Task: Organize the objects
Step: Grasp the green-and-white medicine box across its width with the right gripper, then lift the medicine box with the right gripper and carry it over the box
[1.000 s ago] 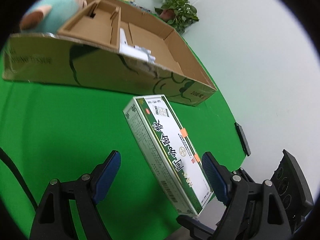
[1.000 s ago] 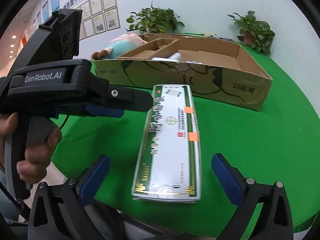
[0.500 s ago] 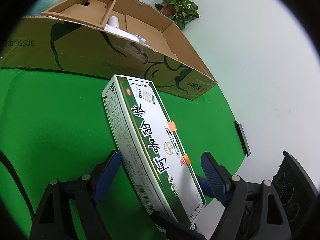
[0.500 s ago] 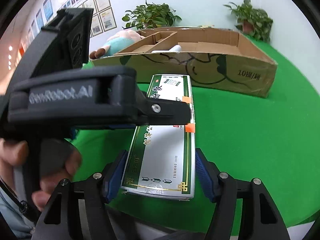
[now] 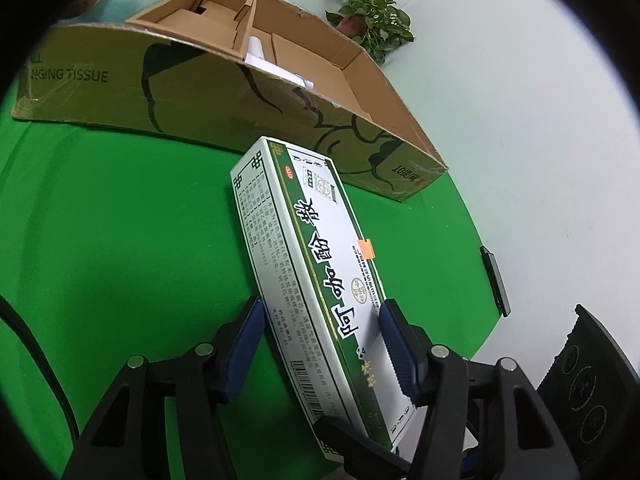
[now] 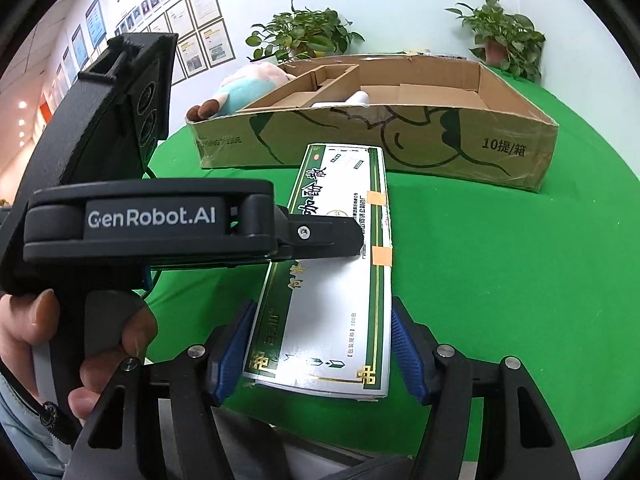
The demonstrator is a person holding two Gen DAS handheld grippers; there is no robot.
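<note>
A long white and green medicine box lies on the green table, pointing toward an open cardboard box. My left gripper is shut on its near end, blue pads against its two long sides, the box tilted. In the right wrist view the medicine box lies flat and my right gripper is shut on its near end too. The left gripper's body crosses over the box from the left. The cardboard box stands just behind it.
A white tube lies inside the cardboard box beside a cardboard insert. A plush toy sits behind the box's left end. Potted plants stand at the back. A black device lies at the table's right edge.
Both grippers moved forward onto the medicine box and closed from wide open onto its sides. The left one closed last. The box's near end has tilted up in the left wrist view.
</note>
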